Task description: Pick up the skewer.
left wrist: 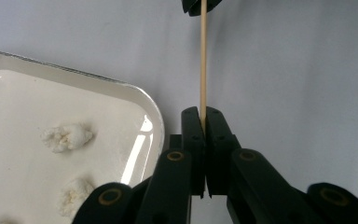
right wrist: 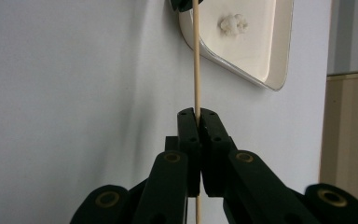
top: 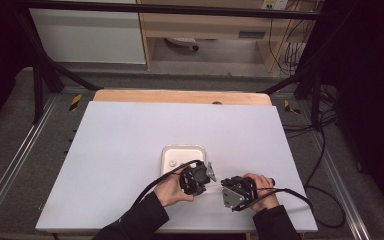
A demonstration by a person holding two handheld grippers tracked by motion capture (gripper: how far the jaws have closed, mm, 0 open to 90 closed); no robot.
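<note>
holding white lumps (left wrist: 67,136) – tray (left wrist: 156,119) | both hand-held grippers (left wrist: 204,122) (right wrist: 197,116) – clamped on skewer (left wrist: 203,60)

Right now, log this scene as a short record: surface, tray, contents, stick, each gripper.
surface: white table
tray: white, rounded corners, just beyond the grippers
contents: small white fluffy lumps lying in the tray
stick: thin wooden stick spanning between the two grippers, beside the tray
left gripper: jaws shut on one end of the stick
right gripper: jaws shut on the stick, a short bit passing behind them
</note>
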